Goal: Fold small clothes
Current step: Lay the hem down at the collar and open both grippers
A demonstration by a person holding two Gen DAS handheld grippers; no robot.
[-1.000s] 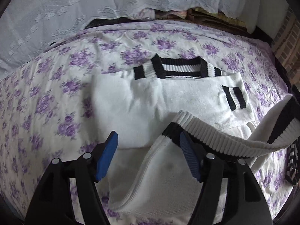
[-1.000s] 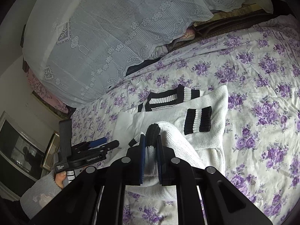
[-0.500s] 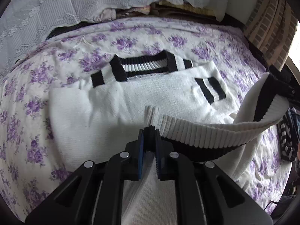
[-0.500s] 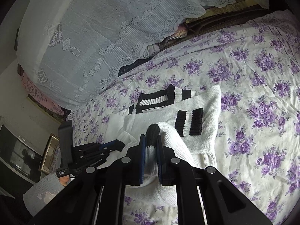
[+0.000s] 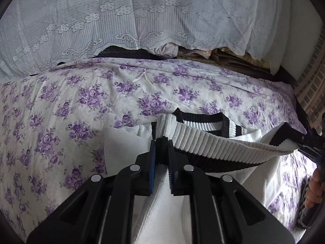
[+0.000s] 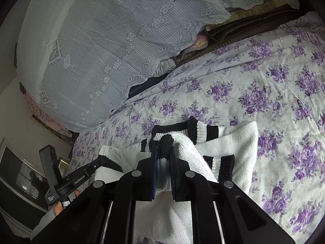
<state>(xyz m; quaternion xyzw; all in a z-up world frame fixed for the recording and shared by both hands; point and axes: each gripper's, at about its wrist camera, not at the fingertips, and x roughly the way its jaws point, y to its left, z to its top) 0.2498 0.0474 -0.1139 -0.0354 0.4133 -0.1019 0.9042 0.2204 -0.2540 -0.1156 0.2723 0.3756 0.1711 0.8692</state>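
A small white knit sweater (image 5: 121,150) with black-and-white ribbed trim lies on a floral bedspread (image 5: 85,99). My left gripper (image 5: 161,142) is shut on one end of its ribbed hem (image 5: 213,142), which stretches rightward to my right gripper (image 5: 304,140), seen at the right edge. In the right wrist view my right gripper (image 6: 163,152) is shut on the other end of the hem. The sweater (image 6: 239,142), its striped collar (image 6: 203,130) and a striped cuff (image 6: 225,164) lie beyond. My left gripper (image 6: 95,165) shows at lower left, holding the hem's far end.
A pale lace cover (image 5: 142,20) drapes over bedding at the back of the bed, with dark folded fabrics (image 6: 254,28) under its edge. A brick-patterned wall (image 5: 312,89) is at the right. A dark cabinet (image 6: 18,174) stands left of the bed.
My left gripper has shut on the sweater's hem. Both grippers have lifted the hem and carried it forward over the sweater toward the collar.
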